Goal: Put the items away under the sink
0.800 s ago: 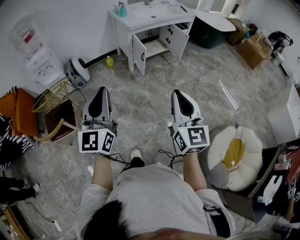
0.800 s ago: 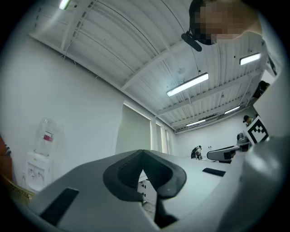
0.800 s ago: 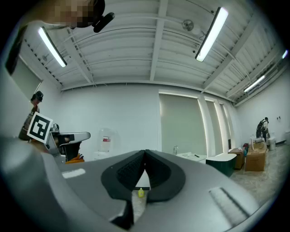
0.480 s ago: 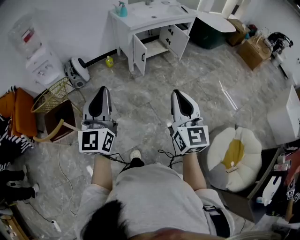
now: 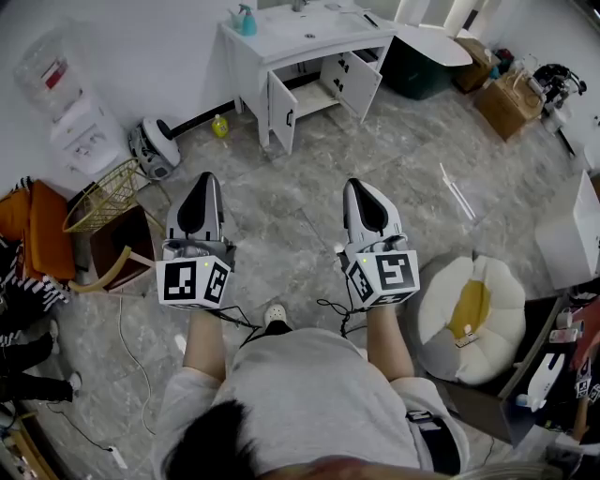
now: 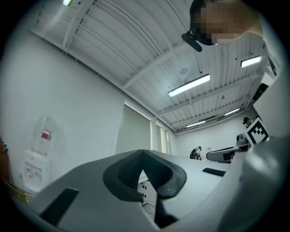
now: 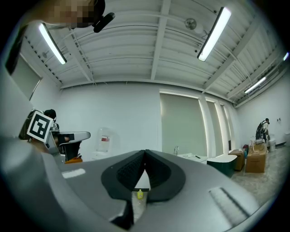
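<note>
Sink cabinet (image 5: pixel 330 44) is standing well ahead of both grippers, beyond their tips, against the white wall, with its two doors (image 5: pixel 279 111) hanging open and showing a shelf inside. A yellow bottle (image 5: pixel 219 124) is sitting on the floor ahead of the left gripper (image 5: pixel 204 180), just beside the cabinet's left side; a blue spray bottle (image 5: pixel 245 18) is standing on the countertop's left corner.

Left gripper: the person is holding it level over the marble floor (image 5: pixel 281 216), pointing forward. In the left gripper view (image 6: pixel 143 157) its dark pads are meeting at the tips, gripping nothing; only part of the distant cabinet is showing through the small gap beneath them.

Right gripper (image 5: pixel 357 185): it is hanging beside the left one, well apart from it, at the same height. In the right gripper view (image 7: pixel 145 156) its jaws are likewise pressing together at the tips and carrying nothing; the yellow bottle (image 7: pixel 139 194) is appearing far off through the gap below.

To the left of the left gripper, a water dispenser (image 5: pixel 77 117) and a yellow wire basket (image 5: pixel 100 191) are standing. To the right of the right gripper, a white cushion (image 5: pixel 469 314) with a yellow centre is lying on the floor.
</note>
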Demonstrator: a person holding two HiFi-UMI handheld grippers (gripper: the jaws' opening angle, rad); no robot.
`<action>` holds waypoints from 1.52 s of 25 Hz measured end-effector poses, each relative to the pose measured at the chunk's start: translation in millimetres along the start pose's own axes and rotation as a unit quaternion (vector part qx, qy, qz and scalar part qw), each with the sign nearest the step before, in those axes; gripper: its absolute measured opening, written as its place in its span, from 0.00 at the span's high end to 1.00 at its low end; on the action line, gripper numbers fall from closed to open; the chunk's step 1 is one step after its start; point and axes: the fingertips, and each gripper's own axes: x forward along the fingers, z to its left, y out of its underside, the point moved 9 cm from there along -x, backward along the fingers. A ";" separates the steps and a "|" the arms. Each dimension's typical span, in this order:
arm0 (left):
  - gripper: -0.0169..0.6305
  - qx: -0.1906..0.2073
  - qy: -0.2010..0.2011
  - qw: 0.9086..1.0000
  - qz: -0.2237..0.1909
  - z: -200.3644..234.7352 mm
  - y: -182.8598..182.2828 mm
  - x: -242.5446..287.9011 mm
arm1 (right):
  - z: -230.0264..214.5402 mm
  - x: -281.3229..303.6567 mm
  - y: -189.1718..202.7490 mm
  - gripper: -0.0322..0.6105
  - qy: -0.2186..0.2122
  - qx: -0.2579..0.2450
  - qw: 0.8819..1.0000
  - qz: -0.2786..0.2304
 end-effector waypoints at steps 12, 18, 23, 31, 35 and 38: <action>0.96 0.005 0.013 1.000 -0.008 54.0 4.1 28.4 | 18.9 48.1 4.9 0.93 0.012 -0.007 1.000 -0.018; 0.96 -0.004 0.010 1.000 -0.007 71.5 15.3 45.8 | 17.8 66.3 13.6 0.93 0.015 -0.009 1.000 -0.012; 0.96 -0.002 0.017 1.000 -0.004 71.9 24.9 74.7 | -2.7 88.6 21.8 0.93 0.017 -0.004 1.000 -0.007; 0.96 0.008 0.005 1.000 -0.010 86.1 40.1 155.7 | -56.8 172.1 27.0 0.93 -0.002 -0.002 1.000 -0.025; 0.96 0.015 -0.002 1.000 -0.015 86.0 42.3 204.9 | -91.9 217.7 23.2 0.93 -0.015 -0.002 0.999 -0.031; 0.96 0.022 -0.010 1.000 -0.017 86.5 44.8 237.1 | -115.0 250.0 21.6 0.93 -0.027 0.000 0.999 -0.036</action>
